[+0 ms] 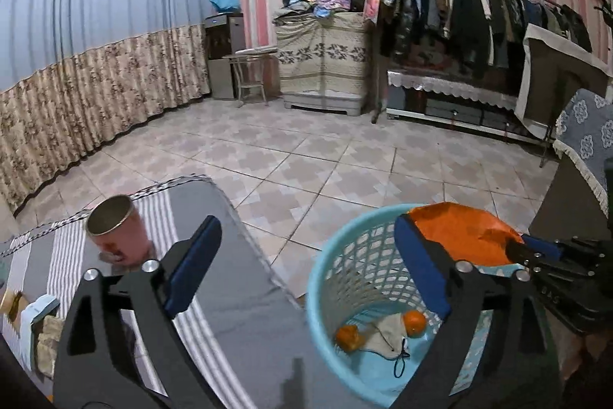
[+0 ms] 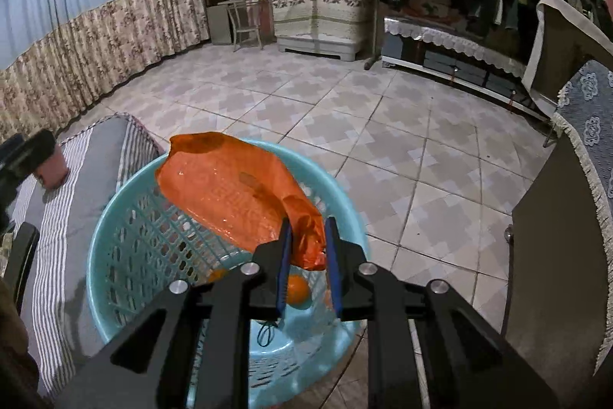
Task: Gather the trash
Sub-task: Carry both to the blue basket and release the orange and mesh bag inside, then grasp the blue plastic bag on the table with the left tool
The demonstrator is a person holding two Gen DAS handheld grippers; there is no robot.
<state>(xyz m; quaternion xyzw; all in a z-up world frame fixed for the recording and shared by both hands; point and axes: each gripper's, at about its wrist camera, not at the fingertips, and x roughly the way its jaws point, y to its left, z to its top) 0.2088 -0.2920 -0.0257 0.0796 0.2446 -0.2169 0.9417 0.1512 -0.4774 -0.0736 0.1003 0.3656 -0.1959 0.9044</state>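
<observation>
A light blue mesh basket (image 1: 337, 263) (image 2: 126, 236) stands on the tiled floor beside a low striped table. Inside it lie two oranges (image 1: 415, 322) (image 2: 298, 290) and a pale cloth mask (image 1: 385, 336). My right gripper (image 2: 307, 236) is shut on the knotted end of an orange plastic bag (image 2: 230, 194) and holds it over the basket's rim; the bag also shows in the left wrist view (image 1: 459, 232). My left gripper (image 1: 306, 229) is open and empty, above the gap between the table and the basket.
A pink metal cup (image 1: 118, 229) stands on the grey striped table (image 1: 237, 298), with small boxes (image 1: 38, 317) at its left edge. A dark cabinet with a lace cloth (image 2: 563, 217) stands at the right. A clothes rack (image 1: 479, 22) and a covered cupboard (image 1: 322, 60) line the far wall.
</observation>
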